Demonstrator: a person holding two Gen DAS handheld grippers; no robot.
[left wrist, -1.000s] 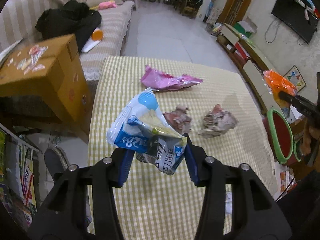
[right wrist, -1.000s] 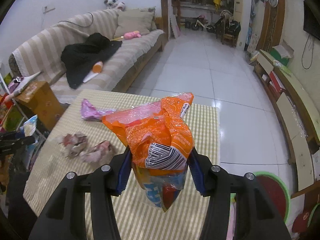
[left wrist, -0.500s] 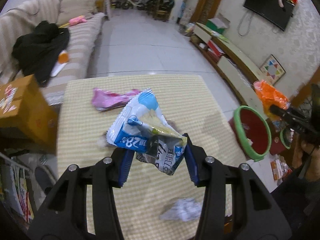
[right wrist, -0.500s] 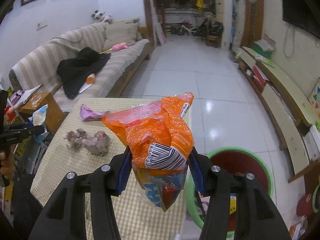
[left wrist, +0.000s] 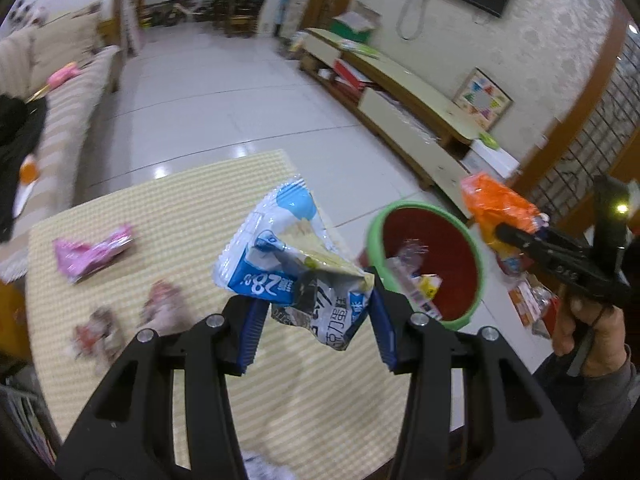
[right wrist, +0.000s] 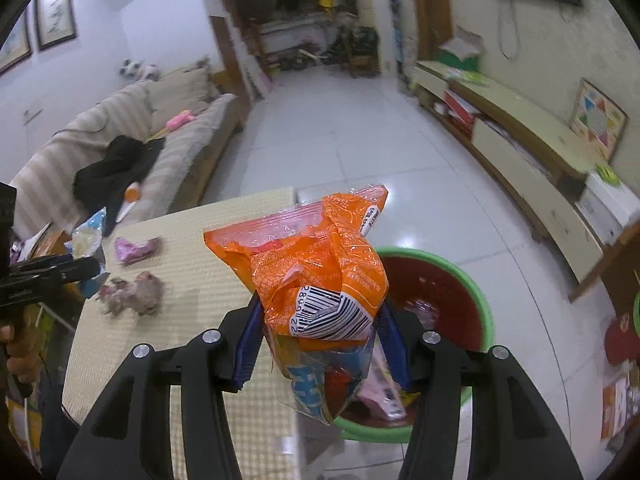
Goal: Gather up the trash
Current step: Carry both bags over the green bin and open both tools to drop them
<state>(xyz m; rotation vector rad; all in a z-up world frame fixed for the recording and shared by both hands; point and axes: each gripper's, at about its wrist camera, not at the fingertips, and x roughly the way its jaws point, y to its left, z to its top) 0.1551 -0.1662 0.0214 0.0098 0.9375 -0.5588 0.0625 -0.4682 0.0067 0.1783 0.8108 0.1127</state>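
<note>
The crumpled scraps on the table were blurred beyond naming, while the left gripper was clamped on a blue-white wrapper and the right gripper on an orange packet above the green-rimmed bin (some wrappers were seen inside).

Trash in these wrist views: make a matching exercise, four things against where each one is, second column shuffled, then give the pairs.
Things
1. orange wrapper
2. blue and white wrapper
3. pink wrapper
4. green-rimmed bin

Places
A. lying on the checked tablecloth
B. on the floor beside the table
C. clamped in the left gripper
D. clamped in the right gripper

Pairs: 1-D, 2-C, 3-A, 4-B
</note>
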